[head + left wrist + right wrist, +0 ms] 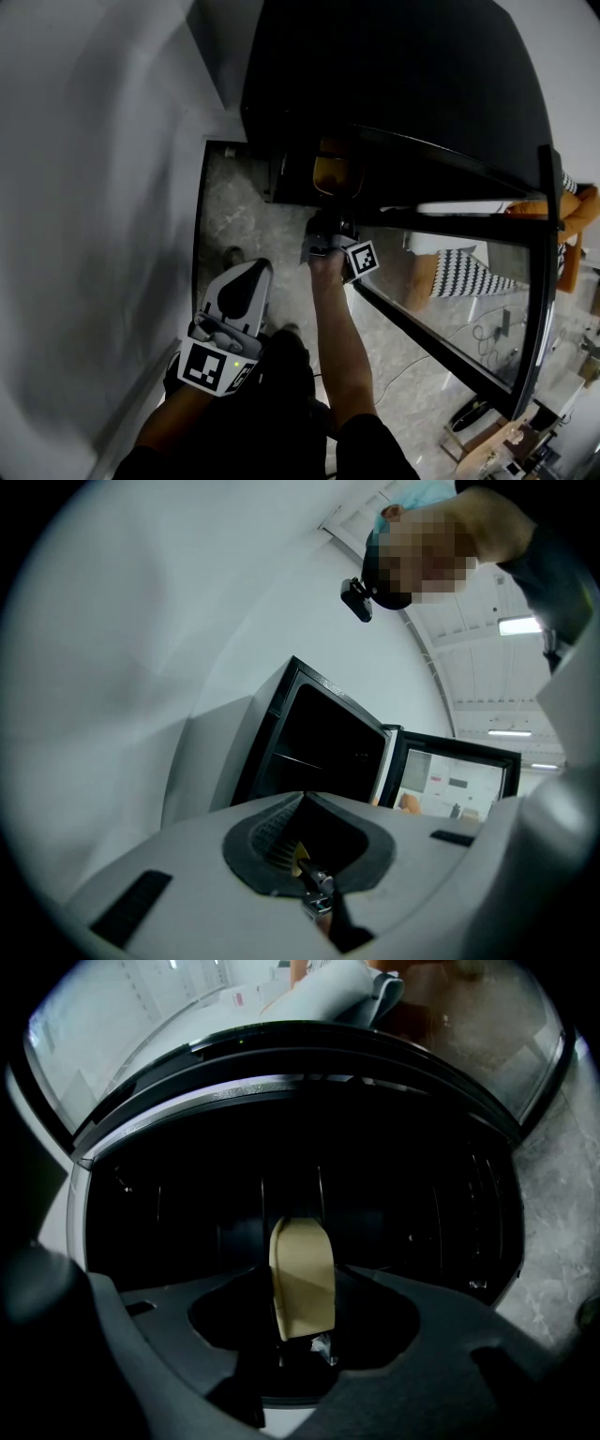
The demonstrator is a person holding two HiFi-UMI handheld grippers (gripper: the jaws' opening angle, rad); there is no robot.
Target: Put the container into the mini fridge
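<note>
The black mini fridge [403, 84] stands open, its glass door [450, 281] swung out to the right. A tan container [336, 175] with a rounded top sits just inside the dark opening. My right gripper [328, 225] reaches level into the fridge. In the right gripper view the container [302, 1279] stands upright between the jaws of that gripper [305, 1335], which is open, with dark space on both sides of the container. My left gripper [249, 274] hangs back at the lower left, shut and empty. It [302, 803] points toward the fridge [328, 752].
A grey wall [94, 187] runs along the left. Marble-patterned floor [234, 216] lies in front of the fridge. The open door blocks the right side; an orange chair [572, 220] and cables [487, 328] lie beyond it. Wire shelf bars [469, 1204] line the fridge interior.
</note>
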